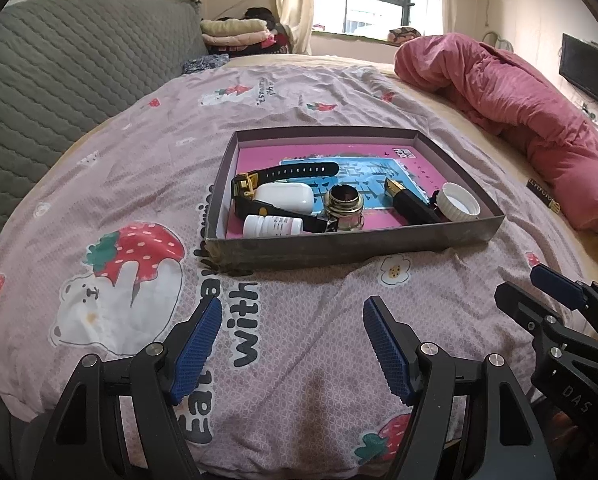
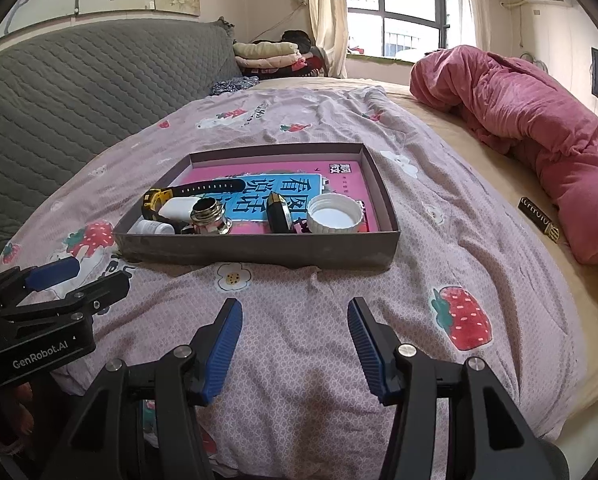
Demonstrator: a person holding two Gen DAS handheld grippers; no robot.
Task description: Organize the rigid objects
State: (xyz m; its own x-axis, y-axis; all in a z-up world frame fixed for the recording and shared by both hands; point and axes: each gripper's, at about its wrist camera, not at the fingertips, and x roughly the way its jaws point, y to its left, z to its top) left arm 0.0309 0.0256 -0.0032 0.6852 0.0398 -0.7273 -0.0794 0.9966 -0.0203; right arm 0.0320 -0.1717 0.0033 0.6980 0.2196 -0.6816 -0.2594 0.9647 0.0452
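A shallow brown box (image 1: pixel 339 246) (image 2: pixel 259 246) sits on the bed with a pink and blue book on its floor. In it lie a black and gold watch (image 1: pixel 275 174) (image 2: pixel 203 190), a white earbud case (image 1: pixel 285 196), a small white pill bottle (image 1: pixel 273 226) (image 2: pixel 153 227), a metal-topped glass jar (image 1: pixel 343 208) (image 2: pixel 209 214), a black lighter-like item (image 1: pixel 409 202) (image 2: pixel 279 210) and a white ribbed cap (image 1: pixel 457 202) (image 2: pixel 333 213). My left gripper (image 1: pixel 293 316) is open and empty in front of the box. My right gripper (image 2: pixel 295 316) is open and empty too.
A black and gold bar (image 2: pixel 539 220) (image 1: pixel 545 198) lies on the beige sheet right of the box, beside a rolled pink quilt (image 2: pixel 539 120). A grey quilted headboard (image 2: pixel 79 88) runs along the left. Folded blankets (image 2: pixel 267 54) are stacked at the back.
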